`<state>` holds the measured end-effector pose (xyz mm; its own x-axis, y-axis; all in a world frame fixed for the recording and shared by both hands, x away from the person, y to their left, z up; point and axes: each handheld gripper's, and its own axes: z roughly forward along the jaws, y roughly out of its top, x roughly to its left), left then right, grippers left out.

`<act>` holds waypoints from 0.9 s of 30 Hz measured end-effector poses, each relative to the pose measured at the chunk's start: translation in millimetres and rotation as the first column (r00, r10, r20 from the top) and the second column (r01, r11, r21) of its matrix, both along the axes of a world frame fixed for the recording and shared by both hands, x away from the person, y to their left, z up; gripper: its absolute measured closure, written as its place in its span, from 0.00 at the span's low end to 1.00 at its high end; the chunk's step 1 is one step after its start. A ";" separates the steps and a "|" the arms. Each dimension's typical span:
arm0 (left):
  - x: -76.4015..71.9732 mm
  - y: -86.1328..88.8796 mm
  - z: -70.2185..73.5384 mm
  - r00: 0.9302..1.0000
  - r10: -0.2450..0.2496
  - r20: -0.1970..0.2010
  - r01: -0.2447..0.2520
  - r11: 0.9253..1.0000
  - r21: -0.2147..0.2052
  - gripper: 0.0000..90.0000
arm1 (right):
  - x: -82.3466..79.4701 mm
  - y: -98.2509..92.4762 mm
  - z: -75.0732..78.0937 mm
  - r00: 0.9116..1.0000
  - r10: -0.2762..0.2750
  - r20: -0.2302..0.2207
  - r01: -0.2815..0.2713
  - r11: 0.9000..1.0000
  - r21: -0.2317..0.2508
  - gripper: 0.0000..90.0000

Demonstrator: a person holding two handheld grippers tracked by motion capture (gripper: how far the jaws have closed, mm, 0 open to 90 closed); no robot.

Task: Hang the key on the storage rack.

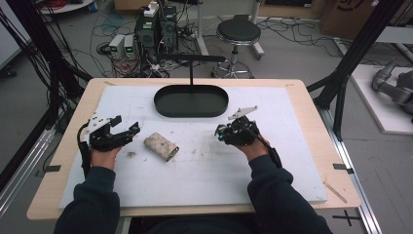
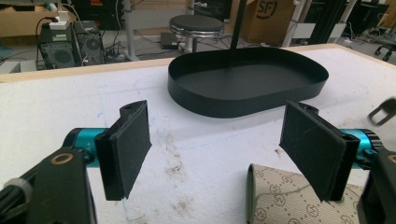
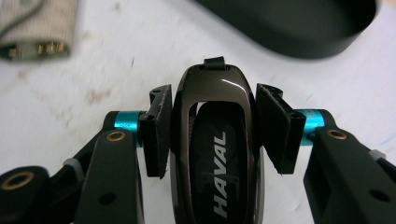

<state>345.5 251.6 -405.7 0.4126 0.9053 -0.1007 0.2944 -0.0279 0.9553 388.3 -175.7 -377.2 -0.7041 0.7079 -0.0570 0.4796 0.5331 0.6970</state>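
Where the right gripper (image 3: 212, 135) clamps it, the key fob (image 3: 215, 149) gleams glossy black.

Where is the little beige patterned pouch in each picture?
High view: the beige patterned fabric pouch lies left of centre on the white mat, beside the left gripper.
Left gripper view: bottom right corner.
Right gripper view: top left corner.
Shared landmark: the black oval tray beyond it.
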 end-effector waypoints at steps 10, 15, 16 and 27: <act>0.5 0.6 -0.4 1.000 -0.002 0.001 0.002 1.000 -0.002 0.27 | 38.2 10.3 47.8 0.995 -0.042 0.088 0.037 0.998 0.057 0.55; 0.7 0.3 -0.7 1.000 -0.004 -0.001 0.004 1.000 -0.002 0.27 | 56.4 17.6 69.0 0.990 -0.060 0.125 0.054 0.997 0.054 0.55; 0.6 0.4 -0.7 1.000 -0.004 -0.001 0.004 1.000 -0.003 0.27 | 60.7 18.4 74.5 0.988 -0.071 0.137 0.062 0.996 0.068 0.55; 1.0 1.9 -0.8 1.000 -0.004 -0.001 0.004 1.000 -0.010 0.27 | 101.0 23.3 114.1 0.973 -0.134 0.189 0.121 0.989 0.080 0.55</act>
<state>346.5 253.5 -406.6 0.4162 0.9026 -0.1102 0.2952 -0.0195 0.9552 489.3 -152.4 -263.1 -0.5881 0.7979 -0.1320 0.3935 0.4250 0.8152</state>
